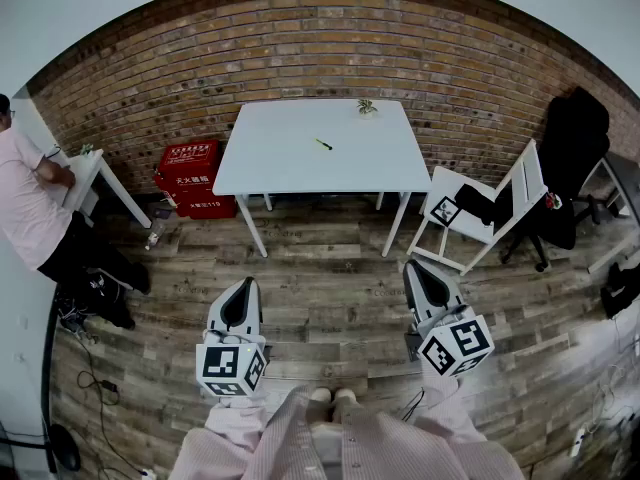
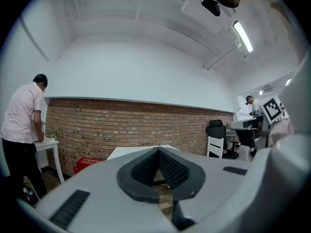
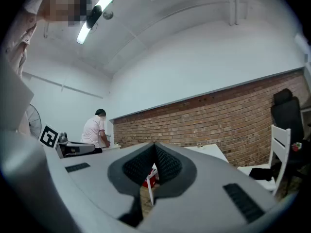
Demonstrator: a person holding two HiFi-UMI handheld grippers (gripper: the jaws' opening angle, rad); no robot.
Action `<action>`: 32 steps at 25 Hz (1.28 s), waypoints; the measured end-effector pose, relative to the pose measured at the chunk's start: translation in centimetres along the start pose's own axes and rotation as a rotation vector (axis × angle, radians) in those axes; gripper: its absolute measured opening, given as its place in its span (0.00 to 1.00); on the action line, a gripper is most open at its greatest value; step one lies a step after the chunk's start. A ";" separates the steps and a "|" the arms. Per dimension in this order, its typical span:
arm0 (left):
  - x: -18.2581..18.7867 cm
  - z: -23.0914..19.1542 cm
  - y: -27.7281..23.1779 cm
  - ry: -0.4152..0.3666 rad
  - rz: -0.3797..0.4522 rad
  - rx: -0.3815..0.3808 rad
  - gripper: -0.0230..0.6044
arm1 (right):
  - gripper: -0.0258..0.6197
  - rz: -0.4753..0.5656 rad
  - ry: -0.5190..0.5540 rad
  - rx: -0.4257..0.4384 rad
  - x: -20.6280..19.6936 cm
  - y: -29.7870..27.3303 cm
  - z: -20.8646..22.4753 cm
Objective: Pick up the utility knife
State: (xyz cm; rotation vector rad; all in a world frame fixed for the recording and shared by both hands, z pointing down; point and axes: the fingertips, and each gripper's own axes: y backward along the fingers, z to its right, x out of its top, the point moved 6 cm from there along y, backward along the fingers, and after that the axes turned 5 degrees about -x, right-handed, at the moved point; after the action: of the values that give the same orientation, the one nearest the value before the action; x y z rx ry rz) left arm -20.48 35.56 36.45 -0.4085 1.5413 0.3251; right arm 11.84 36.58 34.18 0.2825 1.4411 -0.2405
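Left tongs, right tongs clenched, empty; utility knife on table; red box's print unreadable.

An office-like workroom (brick wall, plank floor): white table, office chair.

Left tool level, jaws together, empty, right tool level, jaws together, empty
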 end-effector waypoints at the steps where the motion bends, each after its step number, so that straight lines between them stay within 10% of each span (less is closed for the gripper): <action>1: -0.1 0.0 0.1 0.001 -0.001 0.002 0.02 | 0.04 0.004 -0.003 -0.001 0.0 0.1 0.1; 17: -0.8 1.9 -1.3 0.028 -0.003 0.016 0.02 | 0.05 0.050 -0.020 0.063 -0.6 -0.5 2.3; 32: -1.4 3.0 -3.2 0.057 -0.007 0.080 0.02 | 0.28 0.010 -0.046 0.095 -1.6 -2.3 5.5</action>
State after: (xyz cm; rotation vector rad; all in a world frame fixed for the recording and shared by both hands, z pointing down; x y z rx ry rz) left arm -16.37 34.10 37.97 -0.3626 1.6023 0.2475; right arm 16.03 32.59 36.27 0.3595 1.3844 -0.3056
